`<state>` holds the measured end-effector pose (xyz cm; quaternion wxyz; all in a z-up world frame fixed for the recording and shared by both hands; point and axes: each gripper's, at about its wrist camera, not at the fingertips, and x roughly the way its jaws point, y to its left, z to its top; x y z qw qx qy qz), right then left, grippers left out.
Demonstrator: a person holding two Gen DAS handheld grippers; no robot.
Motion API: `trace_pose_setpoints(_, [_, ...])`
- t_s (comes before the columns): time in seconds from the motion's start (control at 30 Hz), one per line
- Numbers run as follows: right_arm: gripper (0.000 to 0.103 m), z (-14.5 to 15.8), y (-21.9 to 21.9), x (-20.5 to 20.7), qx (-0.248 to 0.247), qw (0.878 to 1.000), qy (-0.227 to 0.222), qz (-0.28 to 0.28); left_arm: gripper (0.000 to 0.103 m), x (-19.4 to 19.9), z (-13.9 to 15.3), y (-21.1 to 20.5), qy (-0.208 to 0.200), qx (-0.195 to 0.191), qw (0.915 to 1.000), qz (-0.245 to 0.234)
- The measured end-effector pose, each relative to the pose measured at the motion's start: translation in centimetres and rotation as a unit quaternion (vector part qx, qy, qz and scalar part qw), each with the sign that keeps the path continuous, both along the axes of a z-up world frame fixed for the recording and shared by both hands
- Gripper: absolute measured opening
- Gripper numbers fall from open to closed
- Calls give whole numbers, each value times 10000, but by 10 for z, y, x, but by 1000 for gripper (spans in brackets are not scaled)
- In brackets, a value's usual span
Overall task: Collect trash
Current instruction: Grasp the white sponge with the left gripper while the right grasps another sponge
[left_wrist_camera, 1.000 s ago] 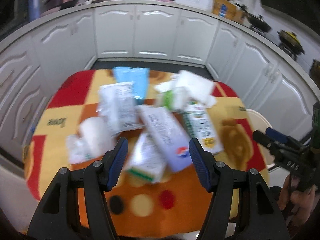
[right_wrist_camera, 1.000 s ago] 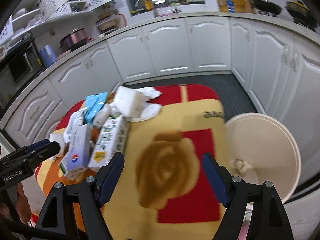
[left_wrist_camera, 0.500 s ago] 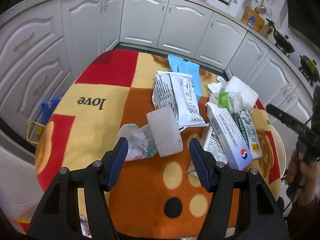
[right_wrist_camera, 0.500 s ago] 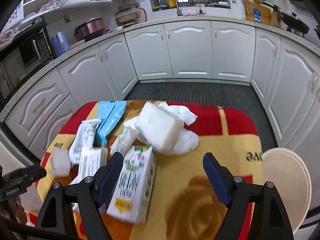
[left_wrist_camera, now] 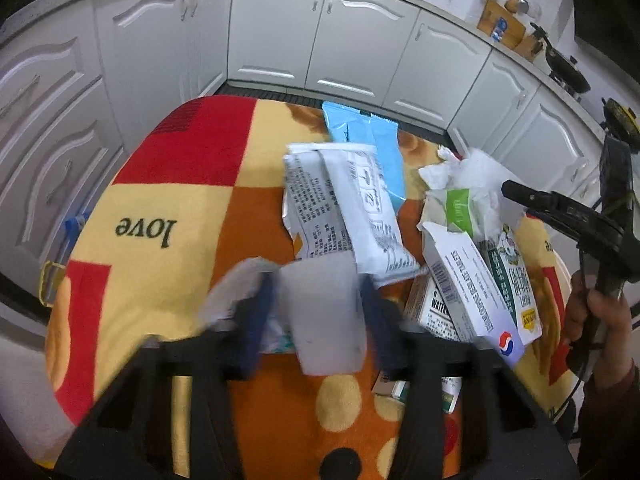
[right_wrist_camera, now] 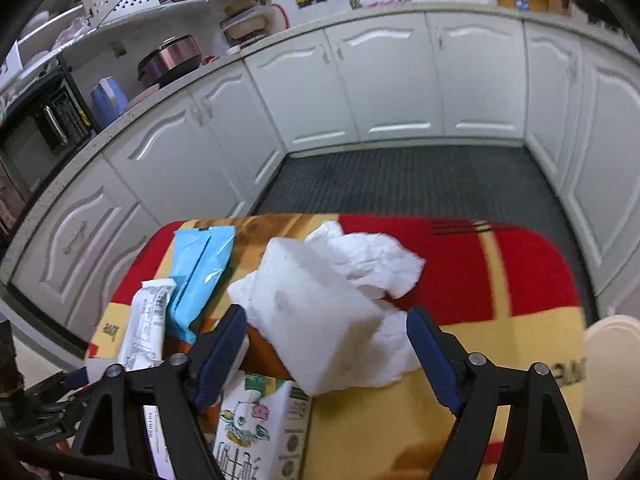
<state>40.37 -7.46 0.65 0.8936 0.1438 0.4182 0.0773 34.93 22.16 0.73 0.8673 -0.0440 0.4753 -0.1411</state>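
The left fingers (left_wrist_camera: 256, 320) sit spread around the white block (left_wrist_camera: 324, 316) near the desk's (left_wrist_camera: 160, 208) front edge, ready to grab it.

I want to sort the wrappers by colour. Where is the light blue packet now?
The light blue packet lies at the table's far edge in the left wrist view, partly under the white printed wrappers, left of the crumpled tissue.

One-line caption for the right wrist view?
Open right gripper poised around a white tissue pack amid table trash.
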Motion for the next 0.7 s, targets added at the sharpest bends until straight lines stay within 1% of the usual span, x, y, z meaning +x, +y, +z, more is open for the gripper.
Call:
trace_pose_setpoints(0.03, [35, -1, -1, 0, 72, 10000, 44, 12, 29, -1, 2, 1, 8, -49, 10000, -22])
trace_pose_setpoints(0.13, [34, 6, -4, -12, 309, 9995, -98, 61, 27, -6, 11, 6, -101, -149, 9998, -48])
trace_pose_setpoints(0.23, [33, 25, -3, -32, 290, 9988, -388, 114, 27, -12, 26, 12, -242, -245, 9994, -32])
trace_pose_setpoints(0.33, [33, 43, -7, -52, 345, 9975, -614, 101, 27, -18, 45, 16, -373, -468, 9982, -86])
trace_pose_setpoints(0.5, [34, 62, -12, -81, 478, 9958, -781, 15, 27, -29, 69, 9, -537, -789, 9950, -303])
trace_pose_setpoints(0.57, [34, 67, -13, -95, 447, 9955, -839, -39, 27, -35, 75, 1, -594, -840, 9939, -405])
trace_pose_setpoints(0.7, [34, 72, -15, -119, 233, 9955, -915, -121, 27, -47, 82, -18, -681, -852, 9922, -603])
